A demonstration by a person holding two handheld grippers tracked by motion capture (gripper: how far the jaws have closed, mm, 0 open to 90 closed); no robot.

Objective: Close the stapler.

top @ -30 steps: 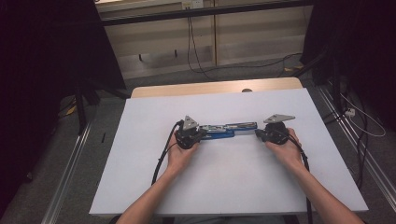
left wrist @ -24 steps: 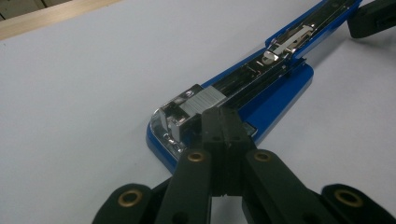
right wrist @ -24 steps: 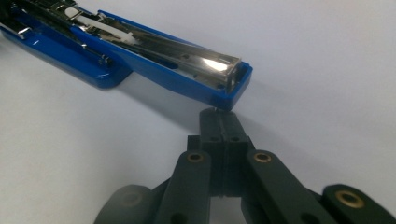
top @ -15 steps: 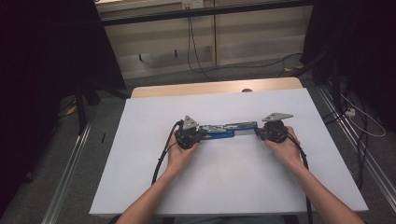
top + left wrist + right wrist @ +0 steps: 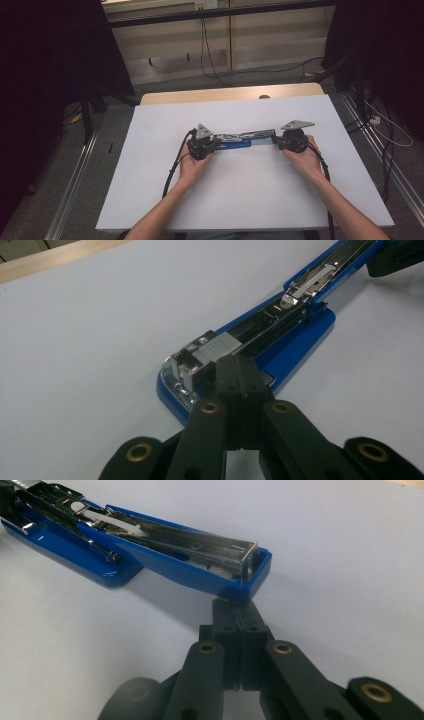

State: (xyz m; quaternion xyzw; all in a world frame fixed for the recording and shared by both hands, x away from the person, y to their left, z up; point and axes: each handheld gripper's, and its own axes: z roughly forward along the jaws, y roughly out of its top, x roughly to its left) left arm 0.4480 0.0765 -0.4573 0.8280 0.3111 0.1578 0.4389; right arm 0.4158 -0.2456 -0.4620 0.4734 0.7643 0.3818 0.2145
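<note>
We see a wooden table covered by a flat white sheet. An opened blue plastic stapler with a chrome magazine lies on the sheet, between both grippers' closed jaws.

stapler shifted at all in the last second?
No. In the high view the blue stapler lies at the same spot on the white board, equally far below the wooden table edge.

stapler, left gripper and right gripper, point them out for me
stapler (image 5: 239, 139), high view, on its opened middle.
left gripper (image 5: 239, 371), left gripper view, on the tips of its closed jaws.
right gripper (image 5: 239, 611), right gripper view, on the closed jaw tips.
</note>
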